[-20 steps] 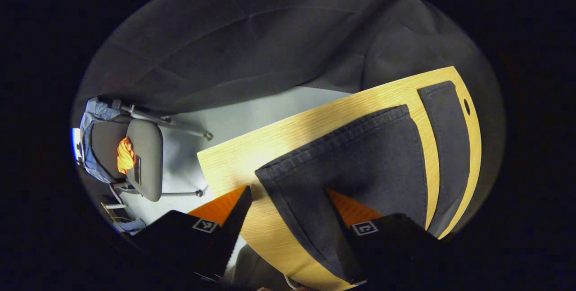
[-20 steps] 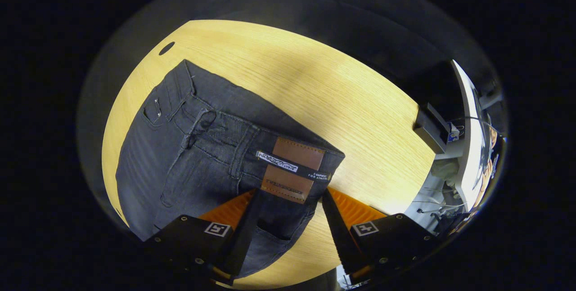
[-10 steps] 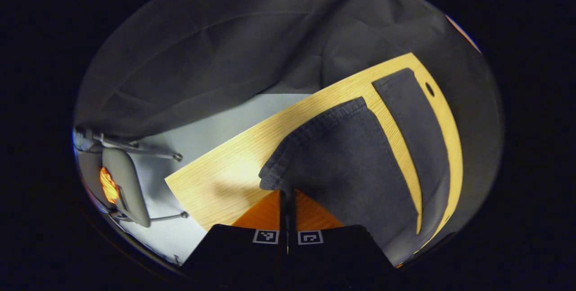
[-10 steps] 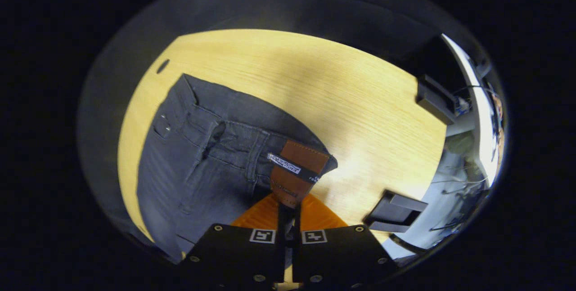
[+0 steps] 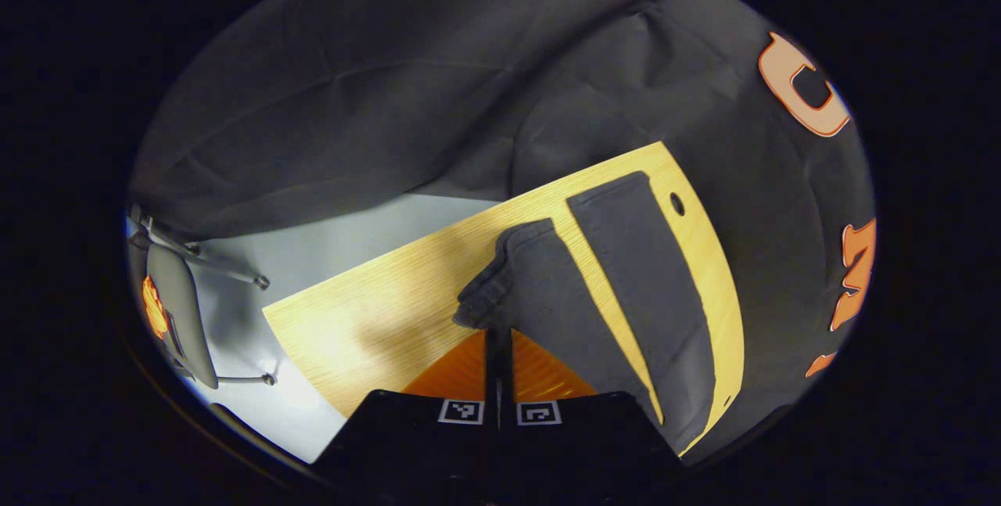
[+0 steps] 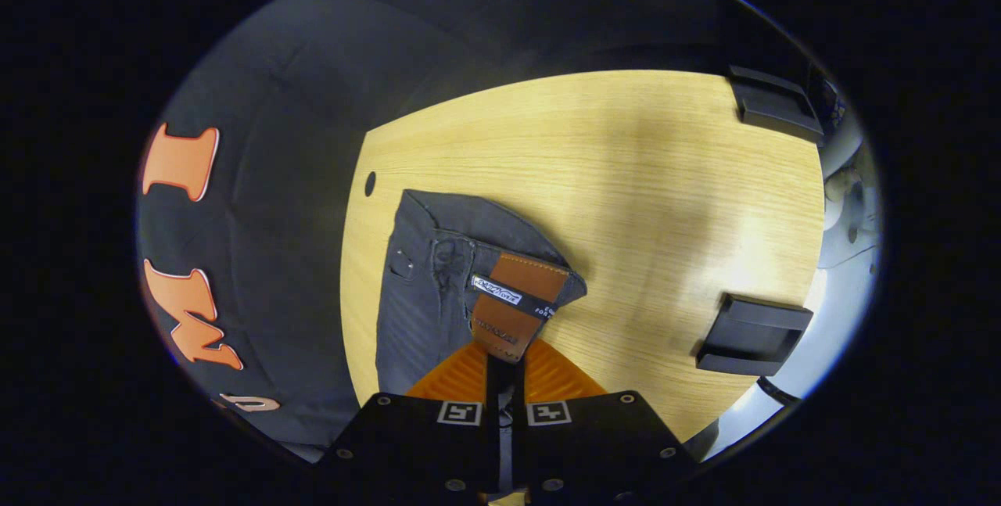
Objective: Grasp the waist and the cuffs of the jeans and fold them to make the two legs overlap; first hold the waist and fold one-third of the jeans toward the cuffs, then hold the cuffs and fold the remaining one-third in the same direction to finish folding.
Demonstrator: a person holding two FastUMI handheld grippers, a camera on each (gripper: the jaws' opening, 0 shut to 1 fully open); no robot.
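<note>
Black tongs [image 6: 500,361] bodies bear square markers, screws.

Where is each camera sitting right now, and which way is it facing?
Left gripper view: rides the left gripper, looking down its fingers at a jeans cuff it pinches; beyond, table, chair, floor.
Right gripper view: rides the right gripper, looking at the jeans waist, pinched at the leather patch; two black boxes on the table.
Shared: the same jeans and the table with its hole.
</note>
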